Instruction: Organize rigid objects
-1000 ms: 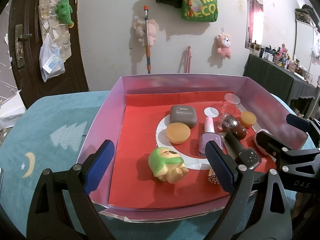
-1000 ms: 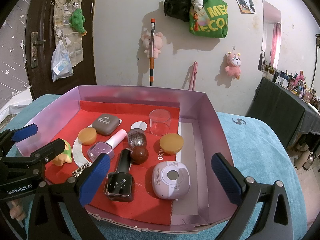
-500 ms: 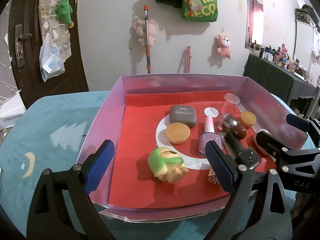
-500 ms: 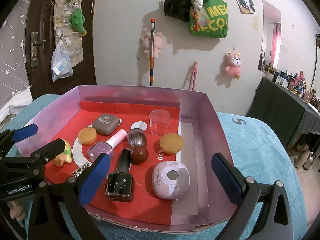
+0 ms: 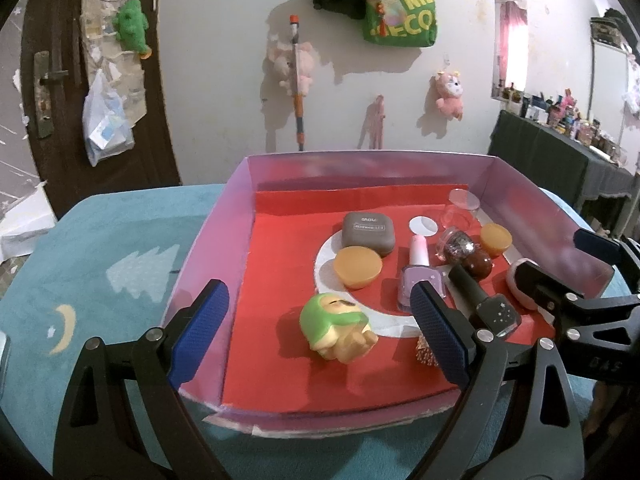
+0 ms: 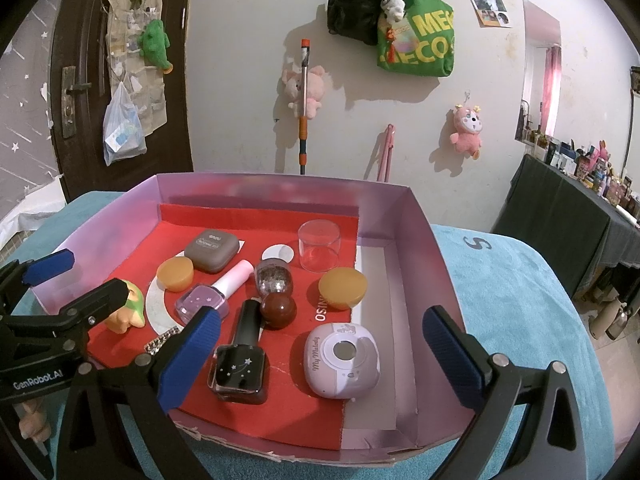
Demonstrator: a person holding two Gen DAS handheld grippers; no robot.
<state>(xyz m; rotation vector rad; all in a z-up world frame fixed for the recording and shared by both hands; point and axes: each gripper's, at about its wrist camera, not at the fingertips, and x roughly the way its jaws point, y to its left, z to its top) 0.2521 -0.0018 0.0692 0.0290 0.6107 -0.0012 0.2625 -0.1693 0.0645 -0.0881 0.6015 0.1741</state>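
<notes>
A lilac box (image 5: 208,248) (image 6: 424,248) with a red floor holds small items. A green-hooded figurine (image 5: 338,326) (image 6: 126,312) lies near the front. Behind it are an orange puck (image 5: 357,266), a grey case (image 5: 369,232) (image 6: 211,250), a lilac polish bottle (image 5: 420,276) (image 6: 208,296), a black polish bottle (image 5: 486,304) (image 6: 242,356), a brown ball (image 6: 278,310), a glitter jar (image 6: 274,278), a second orange puck (image 6: 343,288), a clear cup (image 6: 319,246) and a lilac round device (image 6: 342,360). My left gripper (image 5: 320,334) is open, empty, at the box's front. My right gripper (image 6: 320,360) is open, empty, around the device and black bottle.
The box stands on a teal cloth (image 5: 100,272) (image 6: 520,300) with tree and moon prints. A dark door (image 5: 60,80) is at the left, a wall with hung toys and bags behind, and a cluttered dark table (image 6: 580,216) at the right.
</notes>
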